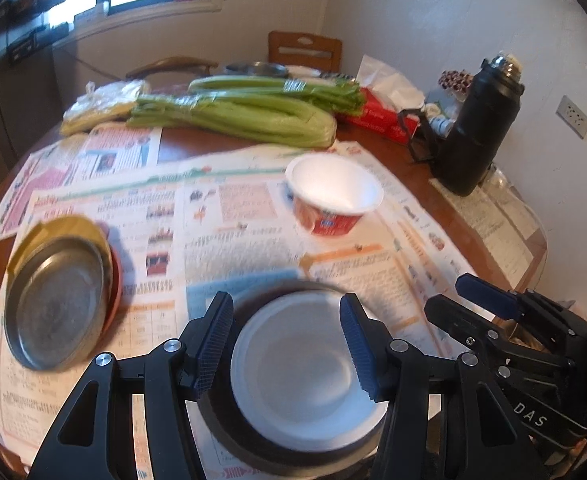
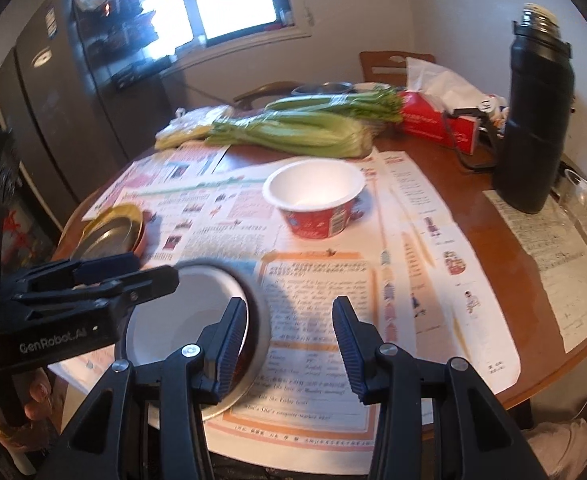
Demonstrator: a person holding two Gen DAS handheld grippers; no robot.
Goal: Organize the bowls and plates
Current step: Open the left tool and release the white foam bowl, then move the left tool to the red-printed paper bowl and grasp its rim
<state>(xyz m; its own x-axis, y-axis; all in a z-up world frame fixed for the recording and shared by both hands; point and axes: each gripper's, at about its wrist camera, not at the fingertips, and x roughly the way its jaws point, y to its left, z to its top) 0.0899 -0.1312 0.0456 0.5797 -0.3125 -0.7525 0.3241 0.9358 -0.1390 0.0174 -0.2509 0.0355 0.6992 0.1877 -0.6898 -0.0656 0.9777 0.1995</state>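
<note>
The left tool [image 1: 287, 344] hung spread directly over the white shallow bowl nested in a dark metal bowl [image 1: 309, 376], gripping nothing. The right tool [image 2: 289, 350], also spread and empty, stood just right of that stack. The red-sided white paper bowl [image 2: 315, 198] lay farther beyond it on the newspaper-covered round wooden surface [image 2: 473, 248], likelier the right's reach.

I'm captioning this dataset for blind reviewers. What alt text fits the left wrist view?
The open left hand-held gripper hovers over a white bowl nested in a dark bowl on a newspaper-covered round table. A metal plate lies to the left, a red-and-white paper bowl farther back, then celery and a black thermos.
</note>
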